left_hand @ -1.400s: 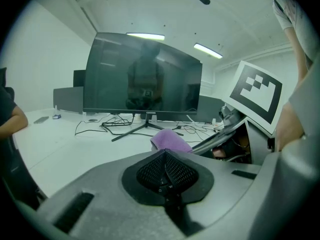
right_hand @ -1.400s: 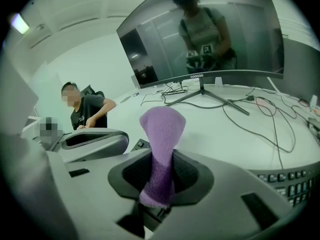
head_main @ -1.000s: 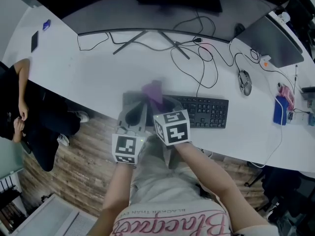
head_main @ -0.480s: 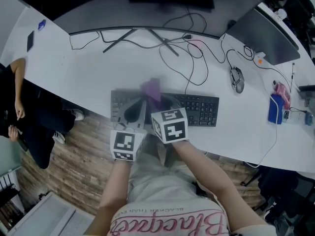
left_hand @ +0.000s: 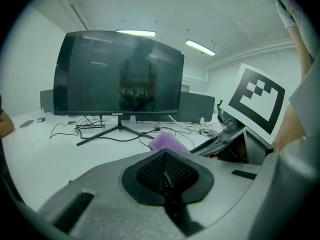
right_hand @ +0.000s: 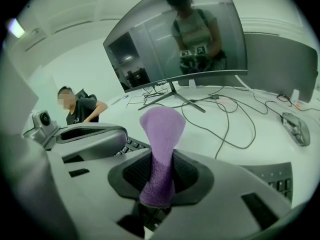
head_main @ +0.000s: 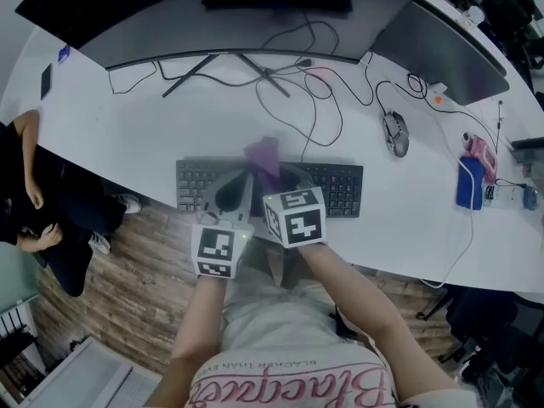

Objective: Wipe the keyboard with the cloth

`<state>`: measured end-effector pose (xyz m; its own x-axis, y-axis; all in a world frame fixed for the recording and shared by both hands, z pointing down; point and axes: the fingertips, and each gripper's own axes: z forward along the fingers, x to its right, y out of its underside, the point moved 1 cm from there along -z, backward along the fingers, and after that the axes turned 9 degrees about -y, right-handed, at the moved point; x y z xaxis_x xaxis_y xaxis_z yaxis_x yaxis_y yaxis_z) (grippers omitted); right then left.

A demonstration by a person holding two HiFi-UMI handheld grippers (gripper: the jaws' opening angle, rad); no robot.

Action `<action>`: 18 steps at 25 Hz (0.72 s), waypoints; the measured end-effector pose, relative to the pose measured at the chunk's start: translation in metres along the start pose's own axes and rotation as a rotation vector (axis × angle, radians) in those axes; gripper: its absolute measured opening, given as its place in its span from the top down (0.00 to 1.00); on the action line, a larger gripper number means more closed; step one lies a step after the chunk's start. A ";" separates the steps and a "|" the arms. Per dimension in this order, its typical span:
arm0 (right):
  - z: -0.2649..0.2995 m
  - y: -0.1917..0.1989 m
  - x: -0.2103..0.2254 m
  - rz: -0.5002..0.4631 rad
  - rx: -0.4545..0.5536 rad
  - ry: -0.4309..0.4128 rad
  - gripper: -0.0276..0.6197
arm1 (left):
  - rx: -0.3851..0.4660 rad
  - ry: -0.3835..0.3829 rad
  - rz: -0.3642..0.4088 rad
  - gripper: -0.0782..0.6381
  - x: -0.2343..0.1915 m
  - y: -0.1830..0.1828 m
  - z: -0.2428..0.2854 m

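1. Head view: a flat black plastic keyboard lay along the near edge of the white counter, its middle hidden beneath both tools. The right hand-held gripper hung over that middle, with a small purple fleecy cloth sticking out past its tips. The left hand-held gripper sat just beside it, over the keyboard's left half. A grey computer mouse lay well apart to the right.

2. Left gripper view: the left hand-held gripper had its jaws pressed together with nothing between them. The cloth showed just beyond, held by the other tool. A wide curved dark monitor stood at the back of the counter.

3. Right gripper view: the right hand-held gripper was clamped on the lower part of the cloth, which rose past the pads as a bunched tuft. Keys of the keyboard showed low on both sides. Whether the tuft touched any key could not be told.

4. Step in hand, as a judgement: the cloth was gripped and poised over the keyboard, so the wiping looked ready to start or barely started.

5. The next move called for tipping the right hand-held gripper down until the tuft pressed on the keys. It would then sweep along the rows, lightly enough that the keyboard did not slide. The empty left hand-held gripper could steady the keyboard's left end.
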<state>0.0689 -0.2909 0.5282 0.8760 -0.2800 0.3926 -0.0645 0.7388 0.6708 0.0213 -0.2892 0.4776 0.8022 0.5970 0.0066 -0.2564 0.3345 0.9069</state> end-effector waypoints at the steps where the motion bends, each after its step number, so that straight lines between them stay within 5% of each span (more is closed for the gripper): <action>1: -0.003 0.000 0.003 0.002 0.001 0.002 0.82 | -0.003 0.001 0.003 0.88 0.003 0.000 0.002; 18: -0.052 0.012 0.064 0.019 0.008 0.043 0.82 | -0.009 0.031 0.022 0.88 0.071 -0.012 0.024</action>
<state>0.1495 -0.2684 0.5285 0.8943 -0.2393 0.3781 -0.0848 0.7390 0.6684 0.0946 -0.2685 0.4777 0.7794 0.6264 0.0136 -0.2790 0.3275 0.9027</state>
